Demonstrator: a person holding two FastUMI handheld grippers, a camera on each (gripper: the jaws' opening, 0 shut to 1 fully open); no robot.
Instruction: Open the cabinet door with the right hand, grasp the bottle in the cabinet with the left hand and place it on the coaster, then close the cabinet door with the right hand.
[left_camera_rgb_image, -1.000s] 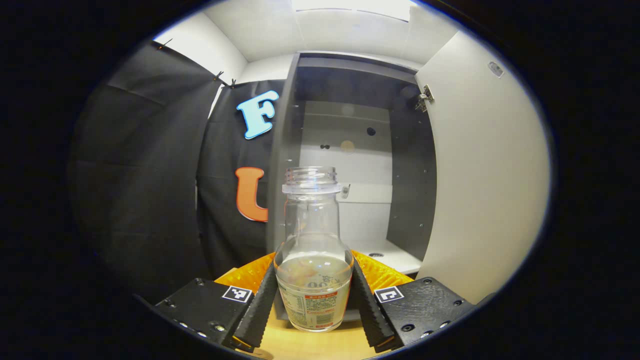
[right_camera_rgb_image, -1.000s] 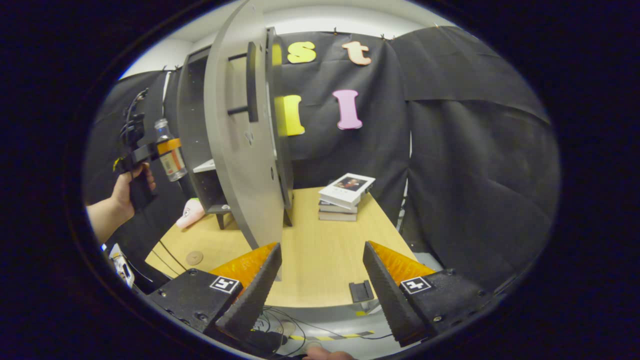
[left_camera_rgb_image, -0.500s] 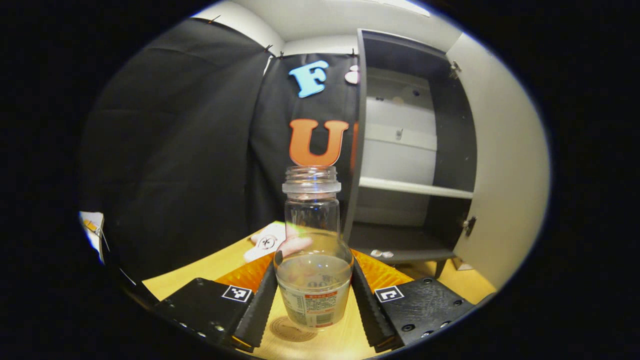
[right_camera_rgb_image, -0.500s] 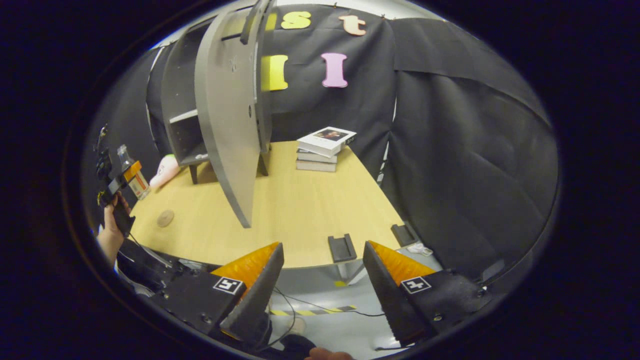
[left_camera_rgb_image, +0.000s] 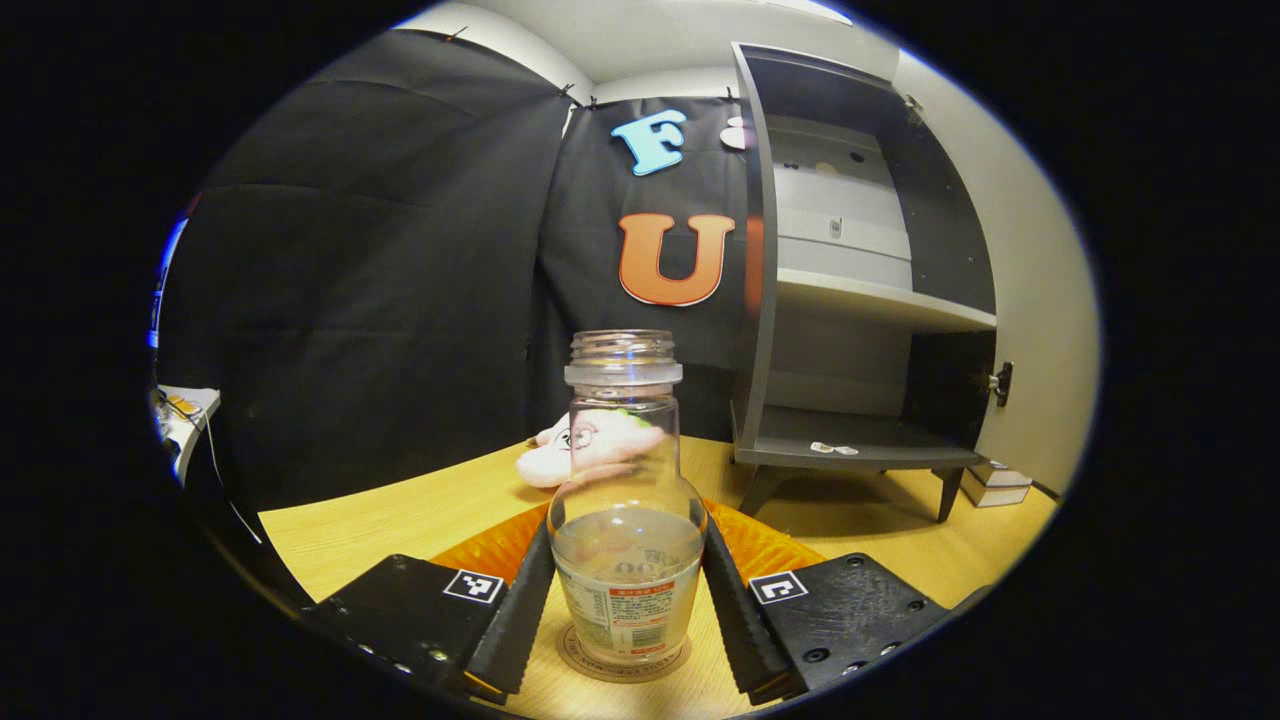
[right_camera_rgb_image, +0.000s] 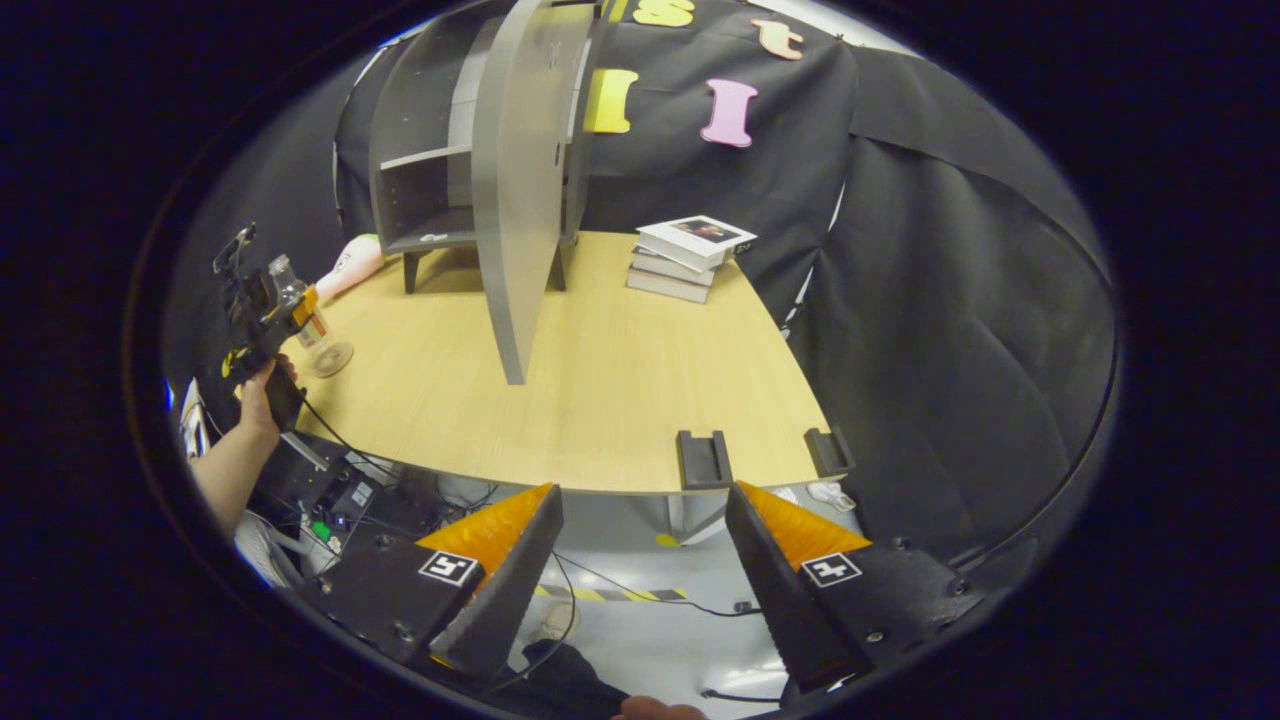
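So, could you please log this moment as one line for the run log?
left gripper: shut on bottle | bottle: over coaster | right gripper: open, off table | cabinet door: open

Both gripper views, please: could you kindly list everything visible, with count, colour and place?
Clear glass bottle: one, transparent with a red-and-white label, held over the coaster.
Round brown coaster: one, on the table under the bottle.
Grey cabinet: one, door open, at the table's back.
Pink plush toy: one, left of the cabinet.
Stacked books: one pile, white-covered, right of the cabinet.
Light wooden table: one.
Black holders: two, on the table's front edge.
Left gripper: gripping the bottle.
Right gripper: open, off the table's front edge.
Hand: one, holding the left gripper.
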